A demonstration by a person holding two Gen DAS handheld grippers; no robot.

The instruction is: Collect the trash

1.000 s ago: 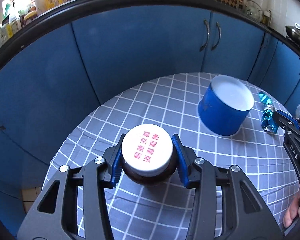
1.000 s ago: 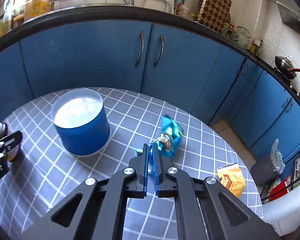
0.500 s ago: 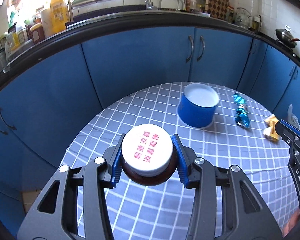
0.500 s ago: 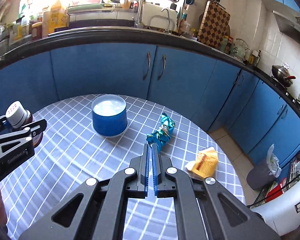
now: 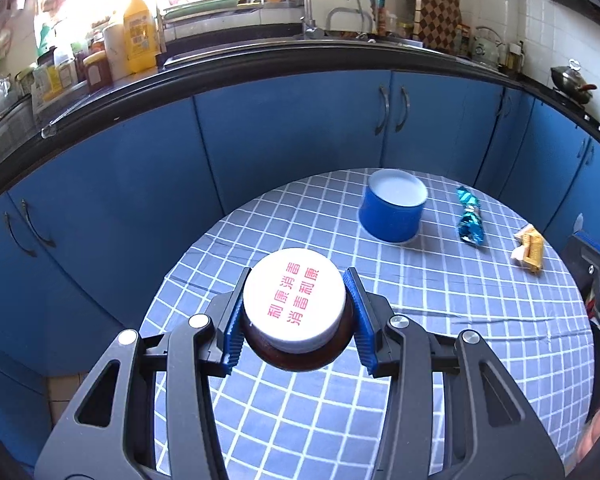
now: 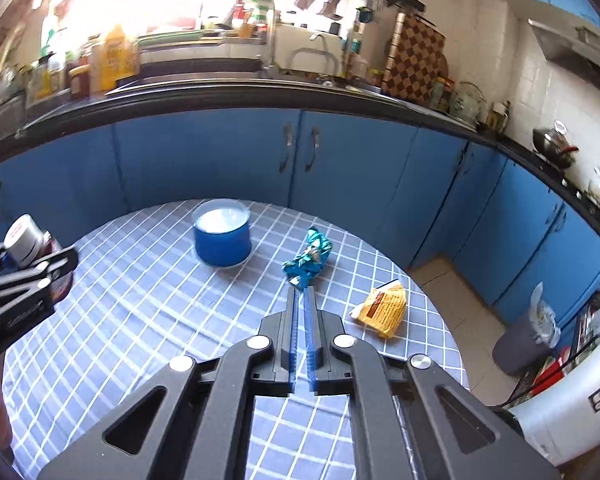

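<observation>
My left gripper point(image 5: 296, 280) is shut on a brown bottle point(image 5: 294, 304) with a white cap printed in red, held above the near side of the checked table point(image 5: 420, 304). In the right wrist view that bottle point(image 6: 22, 238) and left gripper point(image 6: 28, 264) show at the far left. My right gripper point(image 6: 301, 294) hangs above the table with its jaws opening a narrow gap and nothing between them. Just beyond its tips lies a crumpled blue foil wrapper point(image 6: 308, 256), also in the left wrist view point(image 5: 470, 218). A yellow wrapper point(image 6: 382, 308) lies near the table's right edge.
A blue tub point(image 6: 222, 236) with a white top stands at the far side of the table. Blue cabinets and a cluttered black counter curve behind. A grey bin point(image 6: 526, 340) with a bag stands on the floor to the right.
Both grippers rose and drew back from the table, so more of it shows. The right jaws, pressed together before, now stand slightly apart. The left still grips the bottle.
</observation>
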